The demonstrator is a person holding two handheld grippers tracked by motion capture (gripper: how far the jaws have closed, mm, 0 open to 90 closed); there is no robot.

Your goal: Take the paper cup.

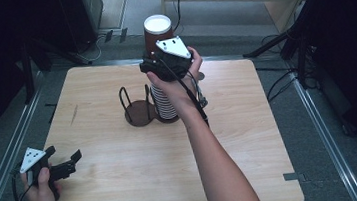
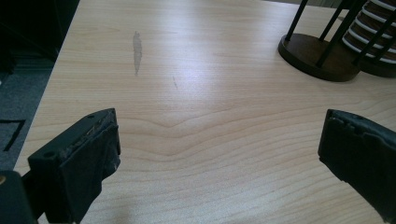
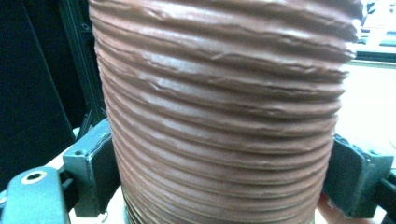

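High view: the right tool [image 1: 162, 64] is clamped on a brown ribbed paper cup [image 1: 158, 32] with a white inside, held above a stack of ribbed brown-and-white cups [image 1: 166, 104]. That stack stands on the pale wooden worktop [image 1: 249, 123], touching a dark round wooden holder with black wire posts [image 1: 138, 109]. The left tool [image 1: 67, 165] rests near the worktop's front left corner, jaws apart, holding nothing.

Right tongs [image 1: 162, 57] around brown cup [image 1: 158, 32]

It looked like a lab: a bare table [image 1: 125, 186] ringed by floor rails [image 1: 320, 131], tripods [image 1: 285, 39], cables [image 1: 277, 82].
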